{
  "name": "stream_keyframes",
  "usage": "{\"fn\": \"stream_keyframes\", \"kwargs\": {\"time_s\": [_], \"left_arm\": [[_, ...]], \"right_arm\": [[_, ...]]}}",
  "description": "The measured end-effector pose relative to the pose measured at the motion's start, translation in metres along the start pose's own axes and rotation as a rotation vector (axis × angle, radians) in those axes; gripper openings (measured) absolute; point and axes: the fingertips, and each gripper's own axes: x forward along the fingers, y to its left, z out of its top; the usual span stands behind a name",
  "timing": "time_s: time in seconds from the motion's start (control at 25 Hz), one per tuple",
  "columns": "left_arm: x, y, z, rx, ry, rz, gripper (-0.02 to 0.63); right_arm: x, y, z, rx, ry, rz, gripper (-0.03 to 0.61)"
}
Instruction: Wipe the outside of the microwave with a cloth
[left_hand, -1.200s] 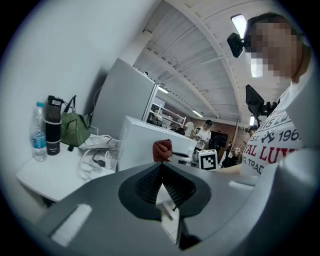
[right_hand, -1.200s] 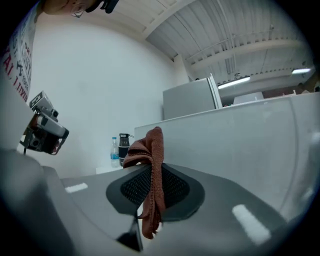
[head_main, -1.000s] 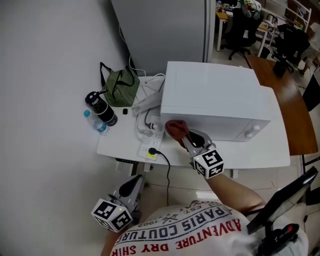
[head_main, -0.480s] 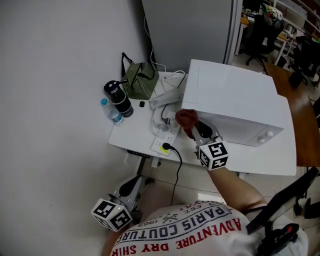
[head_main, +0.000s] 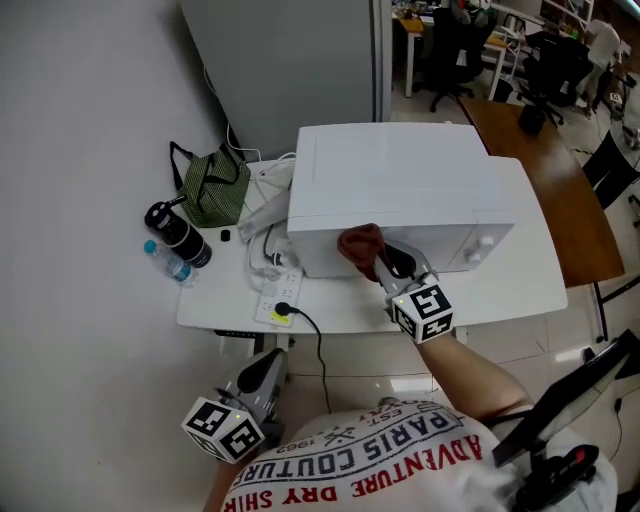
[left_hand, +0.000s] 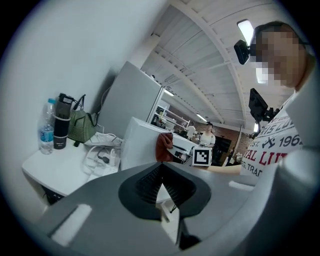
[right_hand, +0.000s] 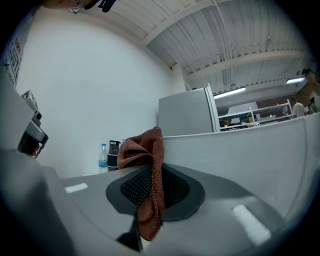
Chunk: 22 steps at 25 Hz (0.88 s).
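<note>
The right gripper (head_main: 378, 262) is clamped on a rust-brown cloth (head_main: 358, 244); in the right gripper view a fold of it hangs down between the ribbed pads. It holds the bunched cloth against the front face of the white microwave (head_main: 400, 180), toward the left end of that face and just under the top edge, with the control knobs (head_main: 480, 252) well off to the right. The left gripper (head_main: 270, 368) hangs low by the person's body, clear of the white table (head_main: 230, 305), its jaws closed together on nothing, so it takes no part in the work. To the left of the microwave the table carries a power strip (head_main: 280, 300) with a black plug in it, a water bottle (head_main: 168, 262), a black flask (head_main: 178, 232) and a green striped bag (head_main: 215, 190). As for progress, wiping looks under way on the front face, but the white surfaces show no streak or damp mark, so how much has been covered cannot be told; by where the cloth sits, the rest of the front toward the knobs, the top and the sides probably remain to be done
</note>
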Motion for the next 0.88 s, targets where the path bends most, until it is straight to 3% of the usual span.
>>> {"fn": "stream_keyframes", "kwargs": {"time_s": [0.24, 0.52, 0.72, 0.88], "left_arm": [[0.05, -0.037, 0.0, 0.034, 0.054, -0.135, 0.002], [0.087, -0.07, -0.003, 0.065, 0.101, -0.222, 0.002], [0.101, -0.08, -0.004, 0.068, 0.103, -0.254, 0.002], [0.104, -0.081, -0.002, 0.068, 0.108, -0.239, 0.002]], "right_arm": [[-0.058, -0.065, 0.0, 0.017, 0.004, -0.147, 0.046], [-0.115, -0.127, -0.001, 0.045, 0.006, -0.285, 0.046], [-0.139, -0.152, -0.005, 0.056, 0.024, -0.342, 0.046], [-0.142, -0.155, -0.005, 0.058, 0.037, -0.33, 0.044]]}}
